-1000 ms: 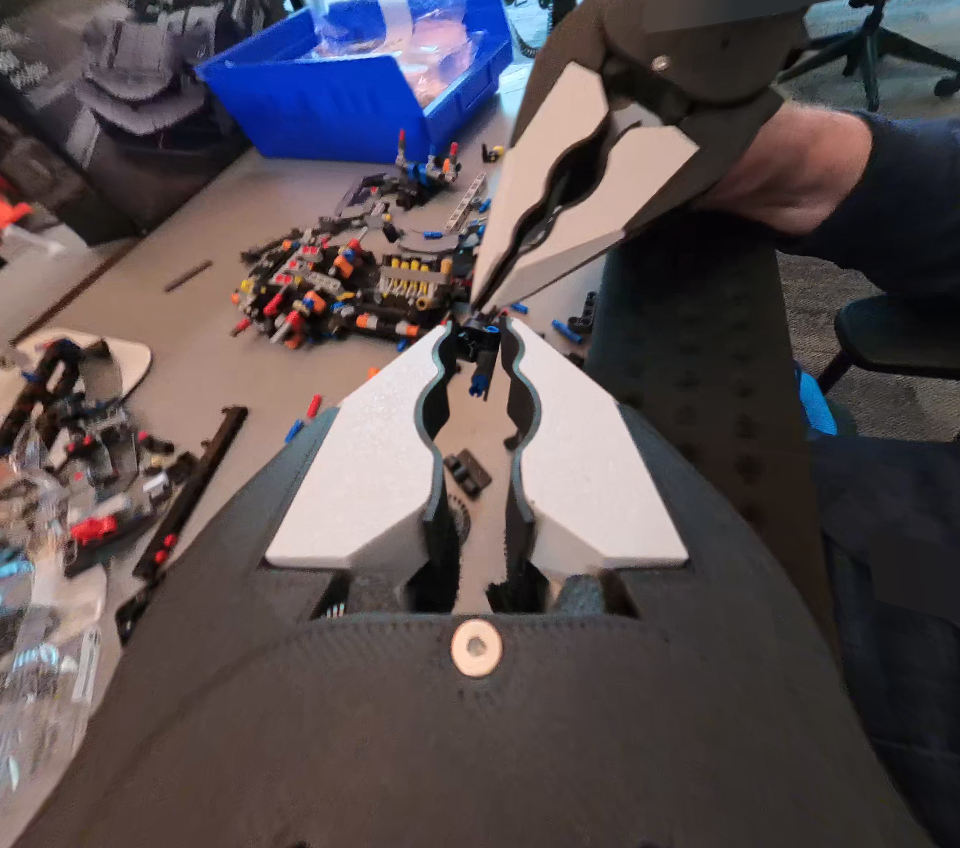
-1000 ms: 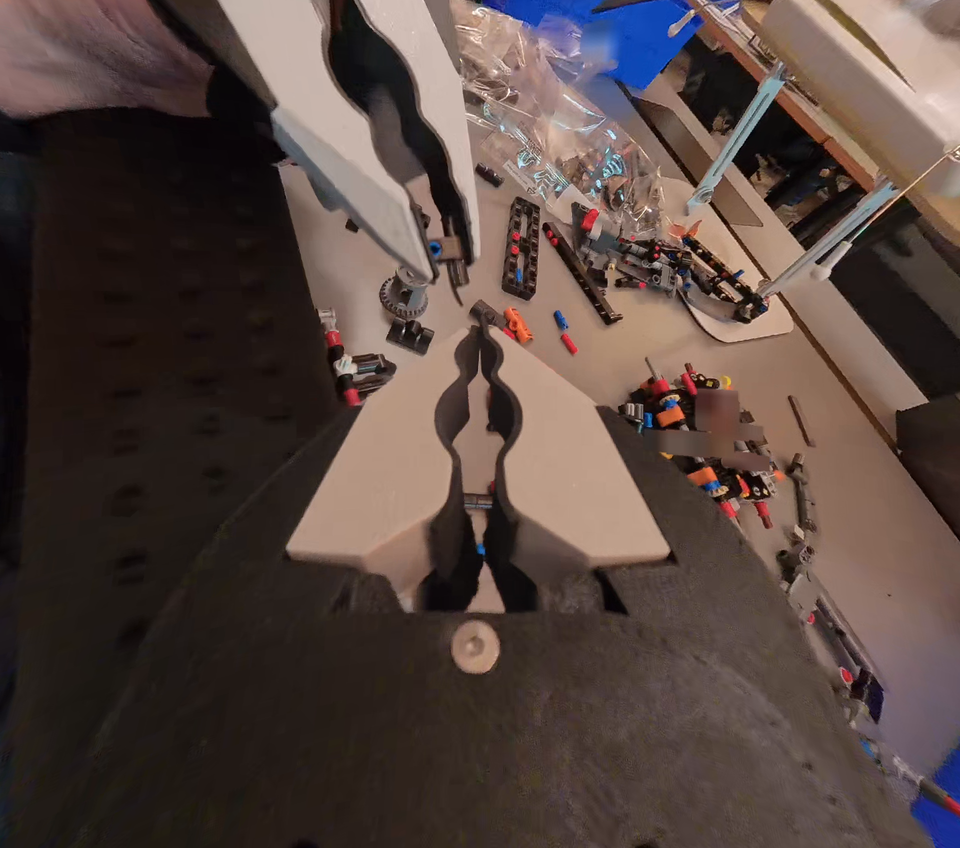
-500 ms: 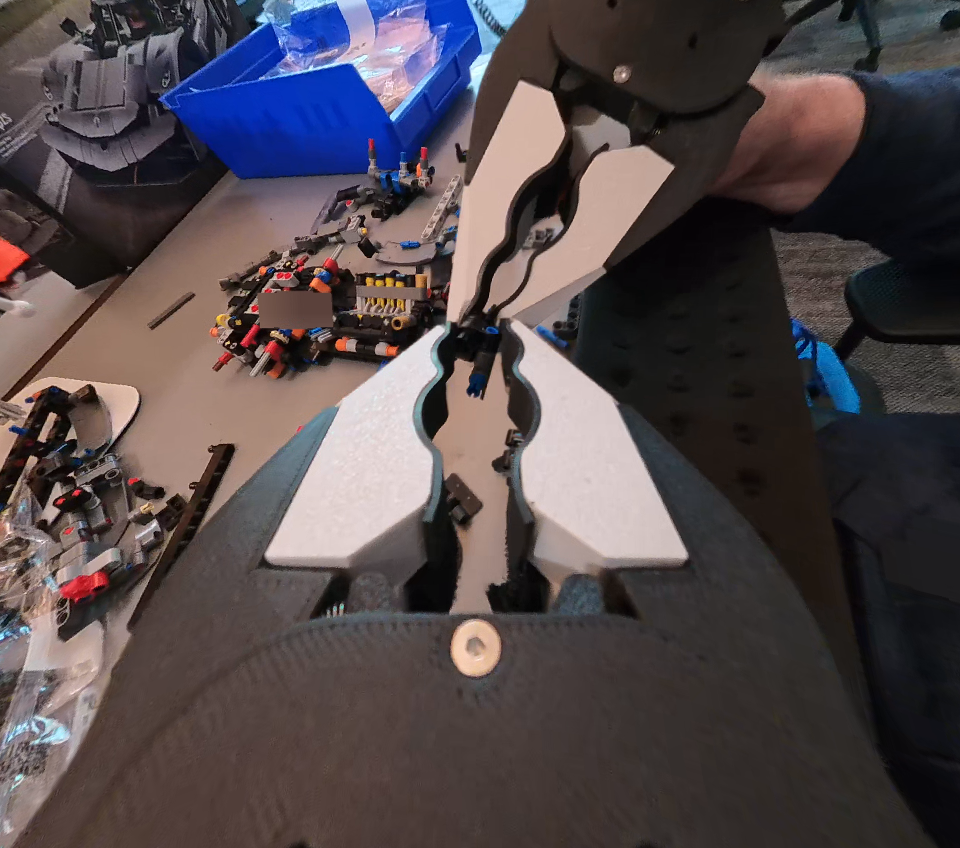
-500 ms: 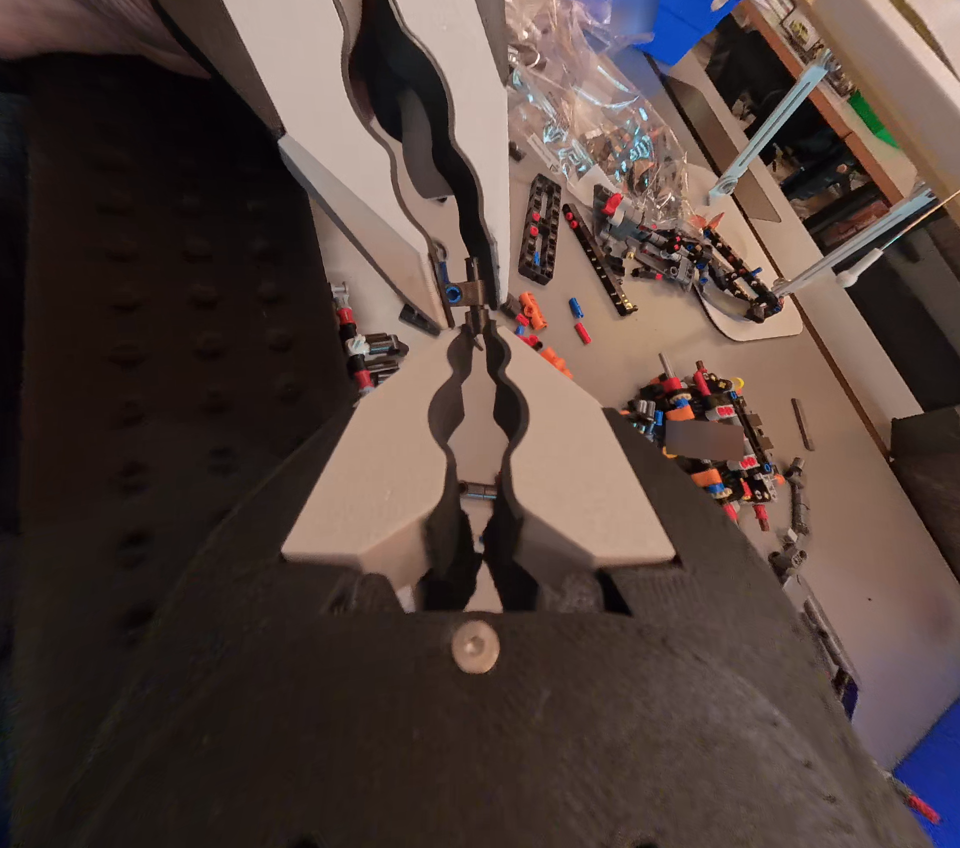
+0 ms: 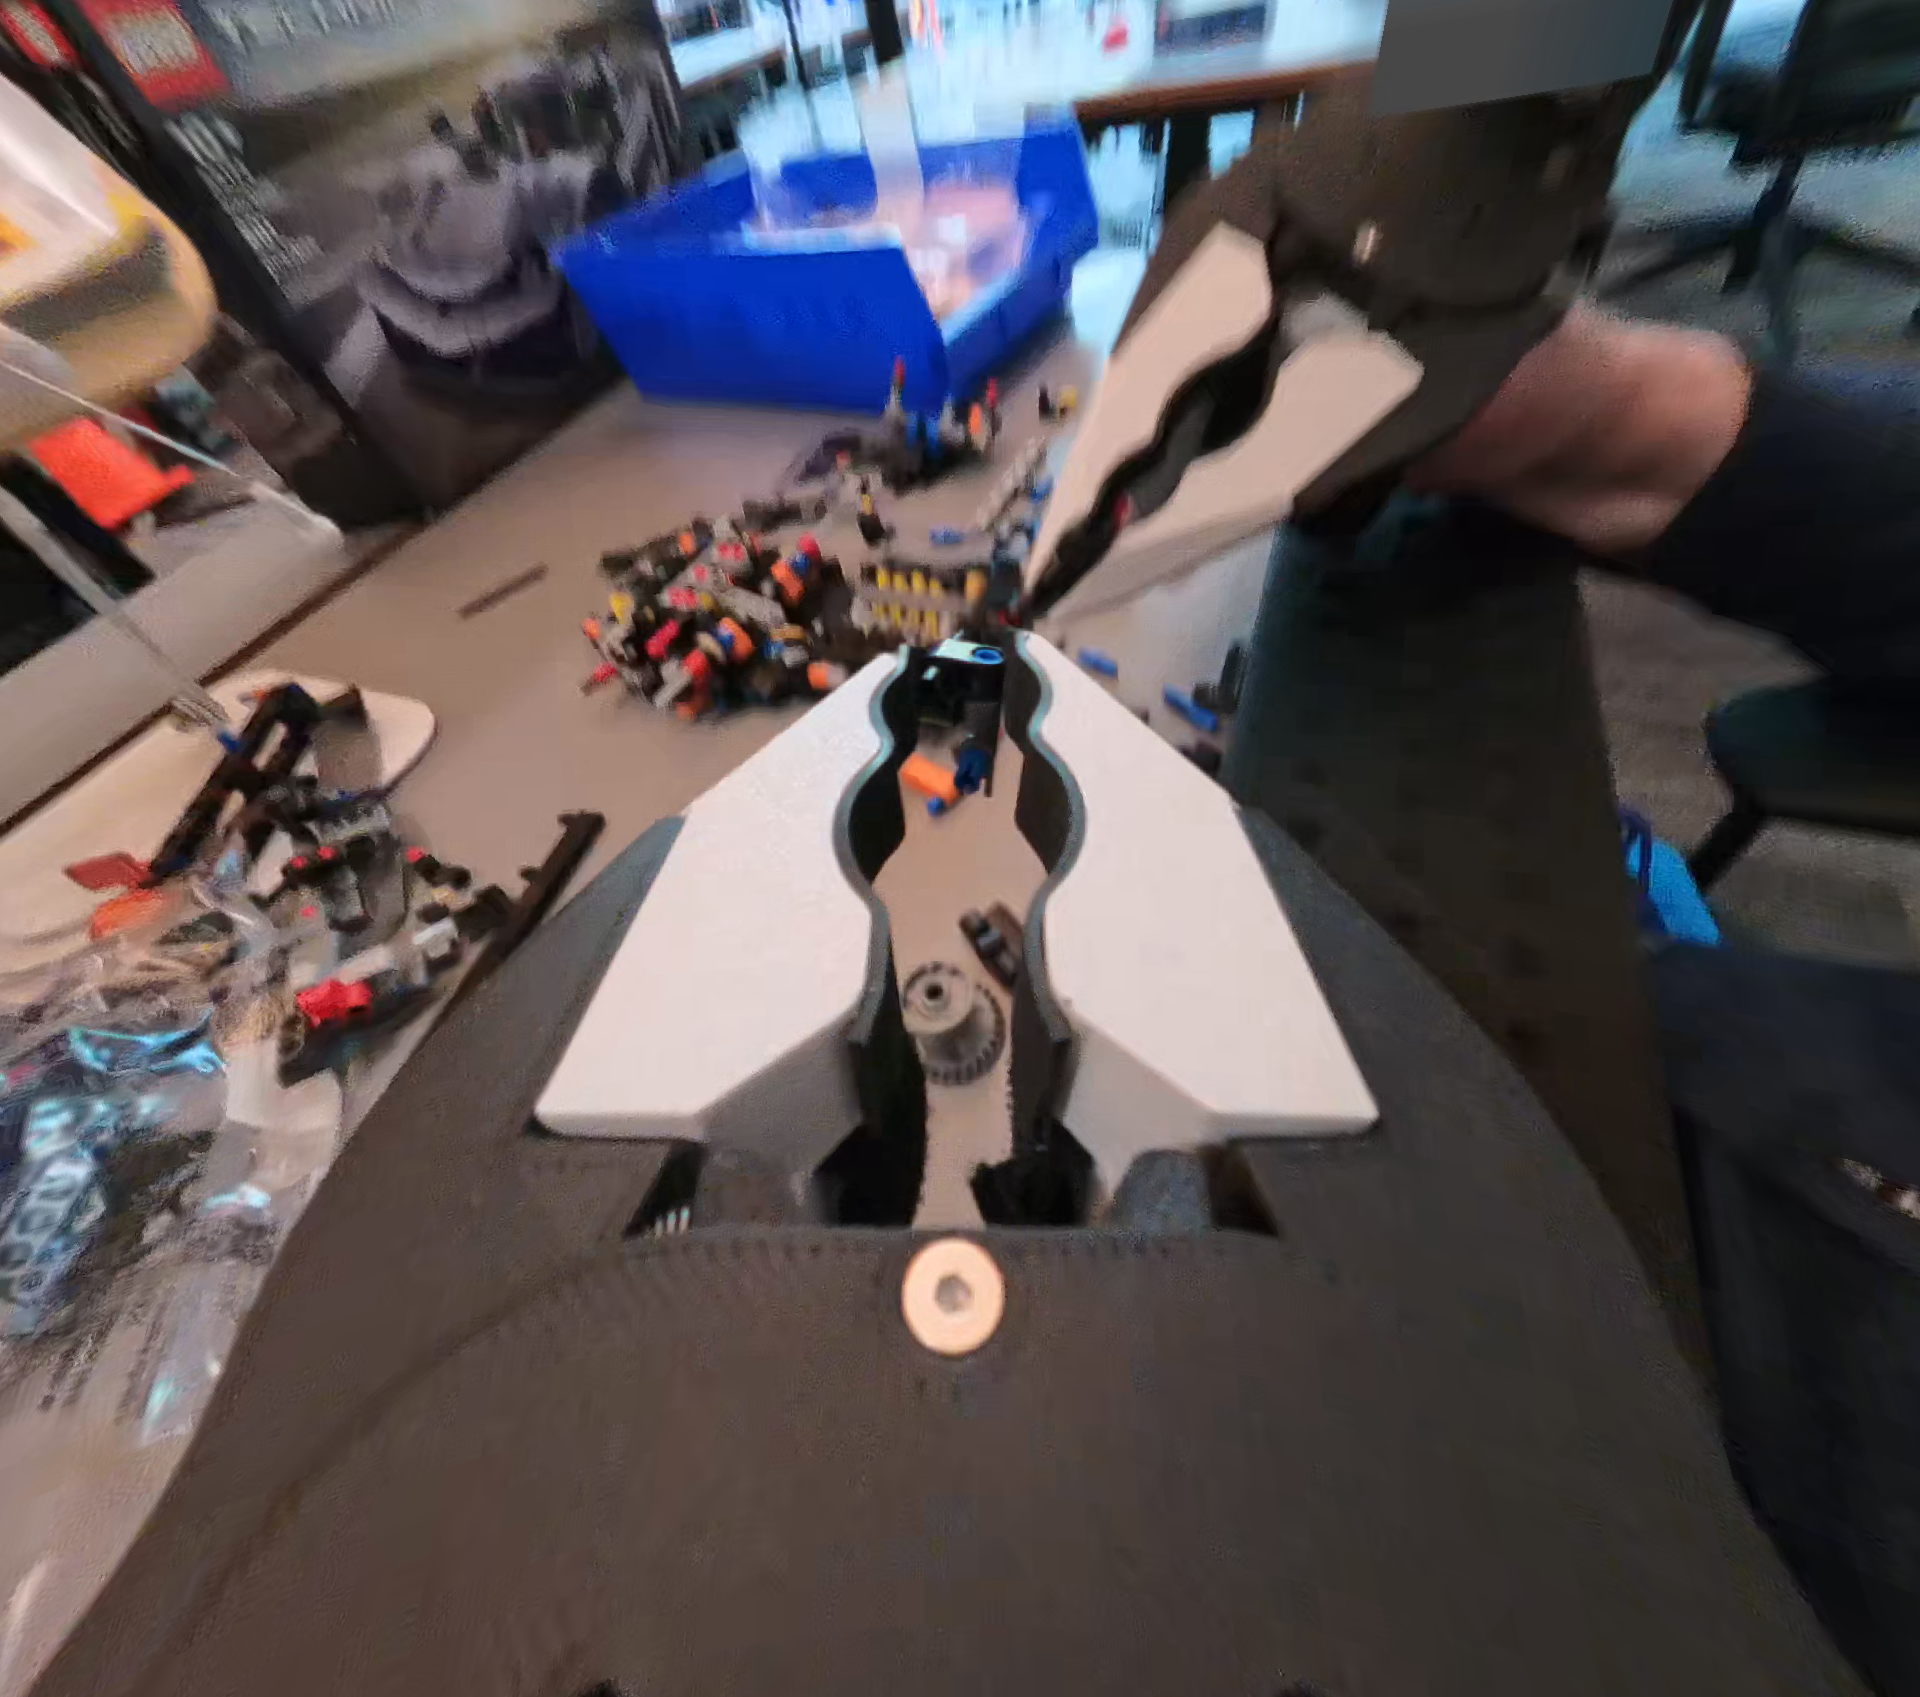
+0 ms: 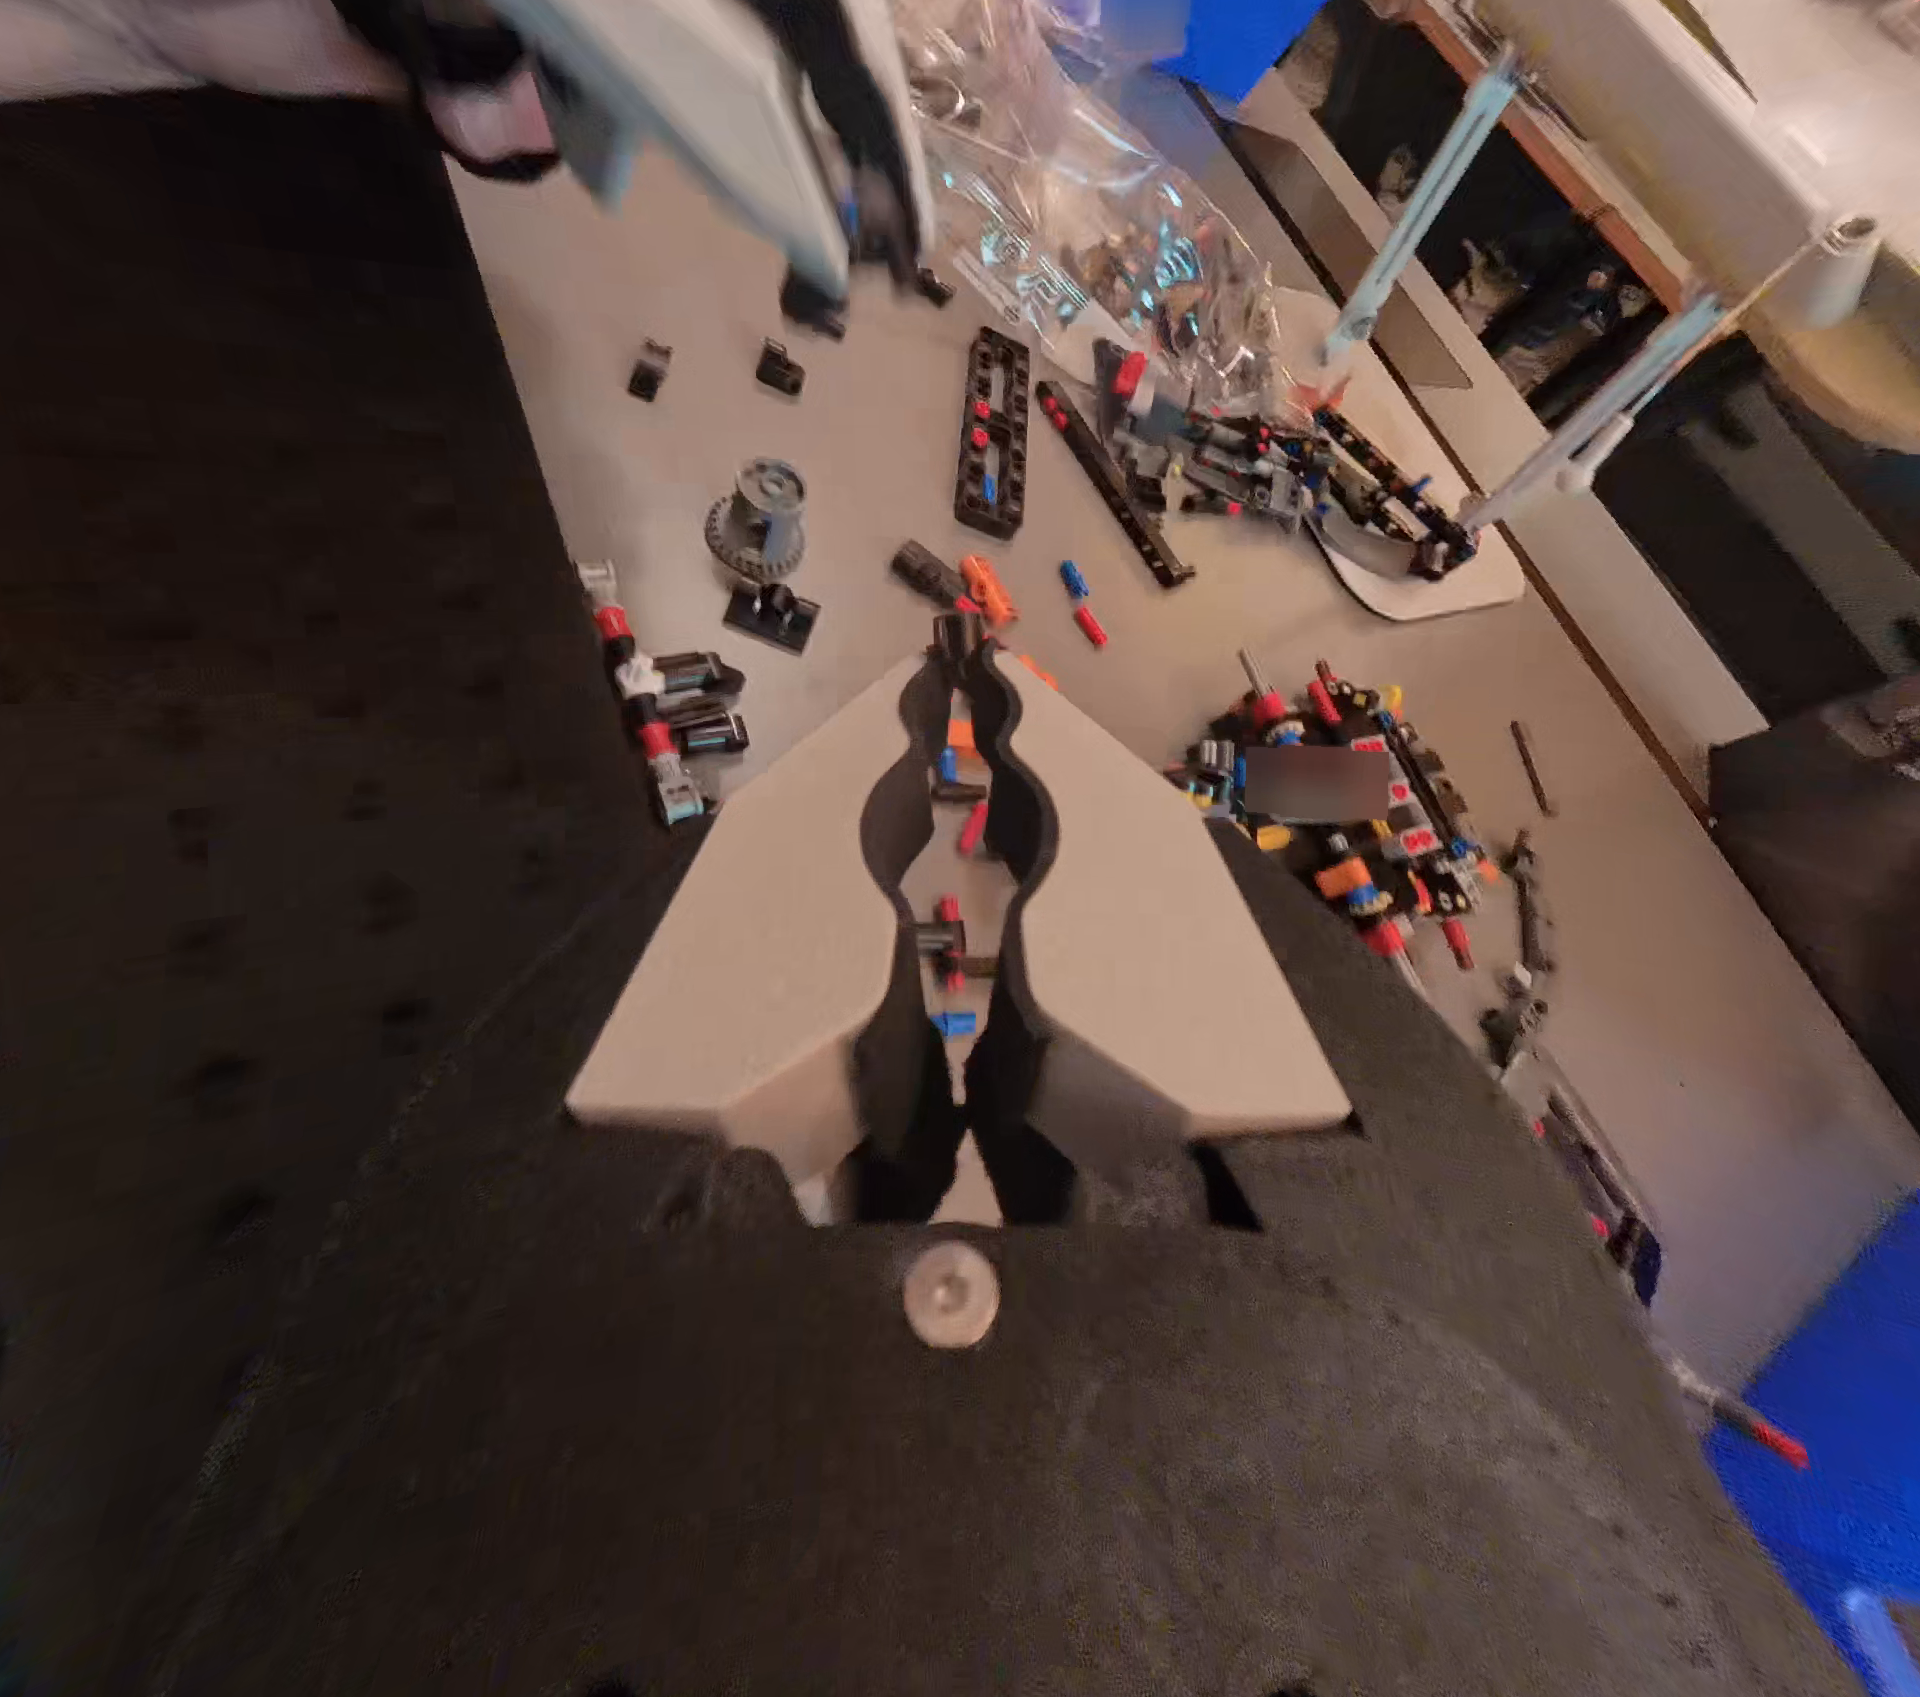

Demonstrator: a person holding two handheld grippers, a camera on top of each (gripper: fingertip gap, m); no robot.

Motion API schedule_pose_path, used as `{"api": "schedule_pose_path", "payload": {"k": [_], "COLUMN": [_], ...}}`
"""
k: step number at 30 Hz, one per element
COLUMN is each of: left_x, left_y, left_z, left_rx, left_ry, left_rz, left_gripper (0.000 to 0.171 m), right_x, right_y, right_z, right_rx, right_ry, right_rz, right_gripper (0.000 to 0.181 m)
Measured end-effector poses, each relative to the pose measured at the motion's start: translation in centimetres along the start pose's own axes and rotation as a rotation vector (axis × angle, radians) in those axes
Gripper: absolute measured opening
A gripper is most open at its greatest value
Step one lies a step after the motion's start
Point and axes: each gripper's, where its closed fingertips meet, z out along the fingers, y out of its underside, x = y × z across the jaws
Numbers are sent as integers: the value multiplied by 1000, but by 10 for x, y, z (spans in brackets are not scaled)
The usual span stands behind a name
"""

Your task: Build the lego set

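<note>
My left gripper [image 5: 961,660] is shut on a small black lego piece with a blue pin [image 5: 961,686], held above the grey table [image 5: 520,712]. My right gripper [image 6: 961,655] is shut on a small black piece with a red pin [image 6: 958,631]. In the left wrist view the right gripper [image 5: 1023,598] comes in from the upper right, its tips just beyond mine. In the right wrist view the left gripper [image 6: 868,265] is blurred at the top, well apart from the right gripper's tips. The partly built multicoloured assembly [image 5: 748,629] lies on the table and also shows in the right wrist view [image 6: 1340,806].
A blue bin [image 5: 821,297] and the set's box [image 5: 416,193] stand at the back. A grey gear [image 6: 758,515], a black frame [image 6: 992,432], loose pins, plastic bags [image 6: 1060,193] and a white plate with black parts [image 6: 1434,577] lie about. A hand [image 5: 1600,432] holds the right gripper. The tips of one gripper are about 7 cm away from the tips of the other. About 15 cm separates my right fingertips from the partly built multicoloured assembly [image 5: 748,629].
The two grippers' tips were touching half a second ago. They have now drawn apart, each still holding its piece, and both views are blurred with motion.
</note>
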Motion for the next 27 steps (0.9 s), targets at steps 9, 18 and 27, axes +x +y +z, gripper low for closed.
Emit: {"api": "schedule_pose_path", "payload": {"k": [9,18,27], "left_x": [24,29,37], "left_y": [7,6,5], "left_z": [25,33,36], "left_rx": [-57,-57,-40], "left_ry": [53,37,64], "left_rz": [82,152,219], "left_gripper": [15,15,15], "right_x": [-3,-8,-16], "right_y": [20,0,-14], "right_z": [21,10,1], "right_rx": [-89,40,107], "right_ry": [-29,-78,-70], "right_rz": [35,36,-66], "right_gripper": [18,4,1]}}
